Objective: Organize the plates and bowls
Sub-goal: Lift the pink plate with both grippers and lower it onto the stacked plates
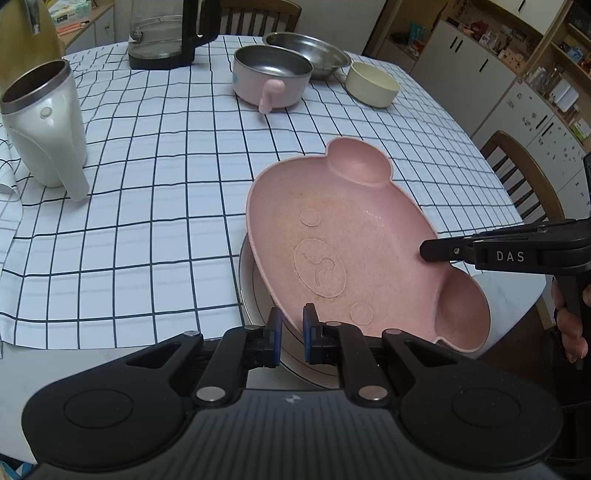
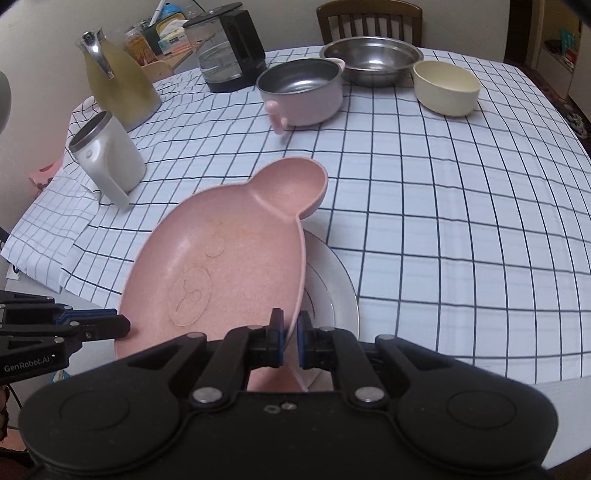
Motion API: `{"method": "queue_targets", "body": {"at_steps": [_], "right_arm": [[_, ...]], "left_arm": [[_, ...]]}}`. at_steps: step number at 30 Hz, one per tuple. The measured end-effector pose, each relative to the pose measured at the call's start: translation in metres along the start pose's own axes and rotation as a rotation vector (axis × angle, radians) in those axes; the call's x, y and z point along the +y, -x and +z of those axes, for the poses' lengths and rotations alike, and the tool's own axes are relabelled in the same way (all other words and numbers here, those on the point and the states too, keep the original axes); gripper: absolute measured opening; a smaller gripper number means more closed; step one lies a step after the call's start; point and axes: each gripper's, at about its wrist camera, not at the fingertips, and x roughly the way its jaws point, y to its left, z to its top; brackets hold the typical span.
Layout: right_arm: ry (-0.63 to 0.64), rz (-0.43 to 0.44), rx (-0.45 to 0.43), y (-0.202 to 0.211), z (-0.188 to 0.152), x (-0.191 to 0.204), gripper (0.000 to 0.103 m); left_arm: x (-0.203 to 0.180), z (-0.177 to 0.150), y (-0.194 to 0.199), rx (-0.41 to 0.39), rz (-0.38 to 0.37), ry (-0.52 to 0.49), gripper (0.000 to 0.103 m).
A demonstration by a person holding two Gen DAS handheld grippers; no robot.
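The pink bear-shaped plate [image 1: 343, 236] is held at opposite edges by both tools: the left hand-held gripper [image 1: 291, 338] is clamped on its near rim, and the right hand-held gripper [image 2: 291, 341] is clamped on the rim at the other side. The plate is tilted above a white round plate [image 2: 332, 291] that lies on the checked surface [image 1: 155, 206], partly overlapping it; whether the two plates touch cannot be told. So the stacking of plates is judged to be under way but not finished, since the pink plate has not yet been let go.

At the far side of the surface the bowls are gathered near each other but not nested: a pink-handled steel-lined bowl [image 1: 271, 75], a steel basin [image 1: 310, 50] behind it, and a cream bowl [image 1: 373, 86] just beside. These are presumably still to be sorted (perhaps one inside another).

A white mug [image 1: 46, 122] and a glass kettle [image 1: 162, 33] stand apart from the dishes and appear to be no part of the work.
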Motion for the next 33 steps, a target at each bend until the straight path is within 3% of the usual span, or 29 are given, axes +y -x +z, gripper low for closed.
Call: {"method": "queue_targets", "body": {"at_steps": [15,26,33], "right_arm": [[-0.024,-0.02,0.006,-0.012,-0.01,-0.011,0.008],[0.026,-0.051,0.054,-0.007,-0.011,-0.004,0.008],[0.006,-0.063,0.059,-0.009,-0.015,-0.011,0.012]], "left_arm": [[-0.006,-0.001,-0.018,0.049,-0.003,-0.027,0.01],[-0.009,-0.004,-0.026,0.104,-0.024,-0.06,0.011],[-0.013,-0.002,-0.032,0.097,-0.027,-0.076,0.011]]}}
